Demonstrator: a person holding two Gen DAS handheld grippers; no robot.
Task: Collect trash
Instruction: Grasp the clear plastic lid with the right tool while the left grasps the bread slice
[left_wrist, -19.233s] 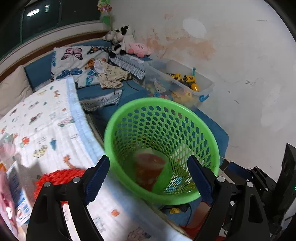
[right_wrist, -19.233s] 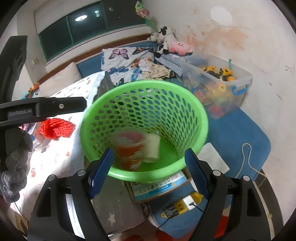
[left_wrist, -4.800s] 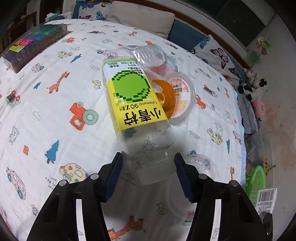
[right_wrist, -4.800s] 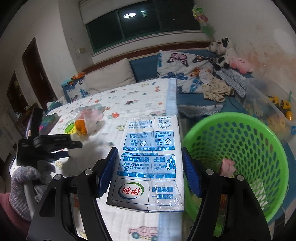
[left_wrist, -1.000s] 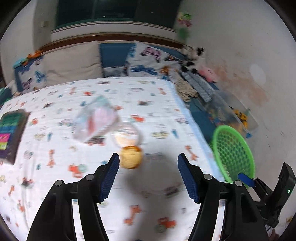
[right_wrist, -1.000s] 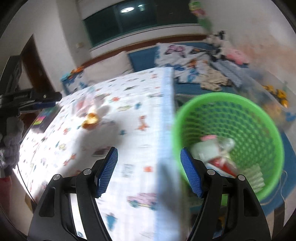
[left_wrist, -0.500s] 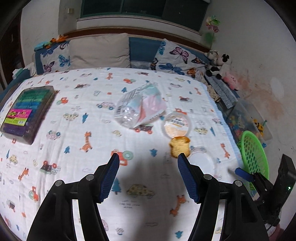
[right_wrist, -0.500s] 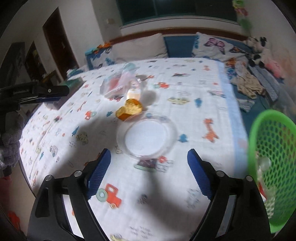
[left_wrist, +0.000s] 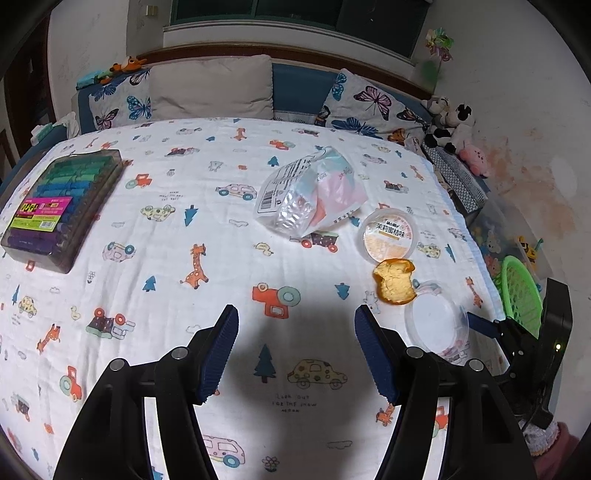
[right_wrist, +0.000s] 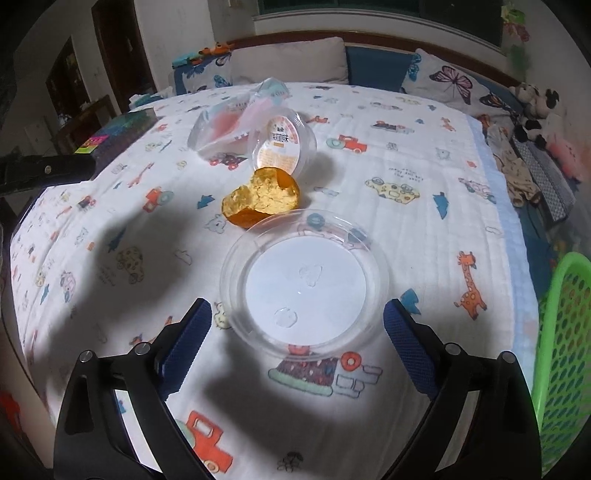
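A bed covered by a cartoon-print sheet (left_wrist: 155, 236) is seen from both wrist views. The left gripper (left_wrist: 293, 354) is held above a bare stretch of the sheet, its fingers apart with nothing between them. The right gripper (right_wrist: 297, 345) is held just short of a clear plastic lid (right_wrist: 304, 282) that lies flat on the sheet; its jaws are opening wide, and the lid's near edge is seen in the gap ahead of the fingers, untouched by the pads. Just beyond the lid a bitten piece of orange cake (right_wrist: 264, 201) is seen, touching or nearly touching the lid's far rim. Behind the cake a round cup (right_wrist: 282, 144) with a printed label is tipped on its side, and a crumpled plastic bag (right_wrist: 229, 123) lies next to it. A green basket (right_wrist: 565, 354) stands off the bed's right edge. A box of coloured pens (left_wrist: 59, 206) lies far left on the sheet.
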